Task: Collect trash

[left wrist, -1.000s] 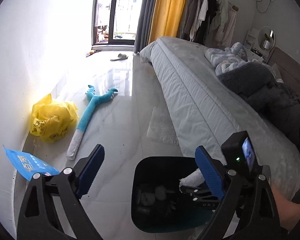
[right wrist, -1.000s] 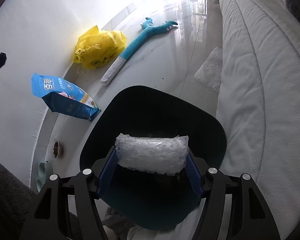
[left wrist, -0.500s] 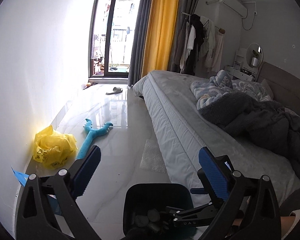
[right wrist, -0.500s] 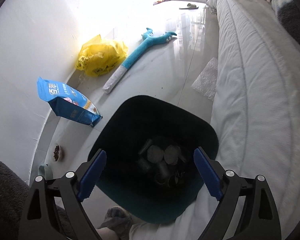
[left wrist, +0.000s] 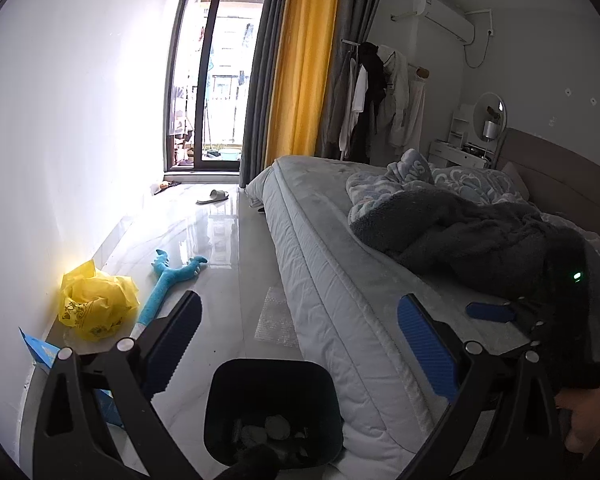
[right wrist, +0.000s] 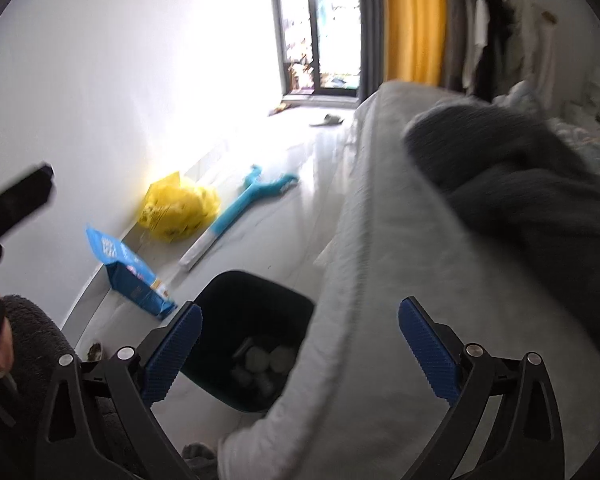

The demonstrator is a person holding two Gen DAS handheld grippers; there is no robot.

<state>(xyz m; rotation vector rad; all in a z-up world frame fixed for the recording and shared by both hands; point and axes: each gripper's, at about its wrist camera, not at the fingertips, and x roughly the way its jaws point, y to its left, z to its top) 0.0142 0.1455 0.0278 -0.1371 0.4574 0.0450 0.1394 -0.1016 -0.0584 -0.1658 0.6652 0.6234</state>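
Observation:
A dark trash bin stands on the floor beside the bed and holds several pieces of trash; it also shows in the right wrist view. My left gripper is open and empty, raised above the bin. My right gripper is open and empty, over the bed edge beside the bin. On the floor lie a sheet of bubble wrap, a crumpled yellow plastic bag and a blue packet by the wall.
A blue long-handled plush toy lies on the floor. The bed with grey blankets fills the right side. A slipper lies near the balcony door. A small bowl sits by the wall.
My right gripper opened and dropped the bubble wrap roll into the bin. Both grippers then rose and tilted up away from the bin.

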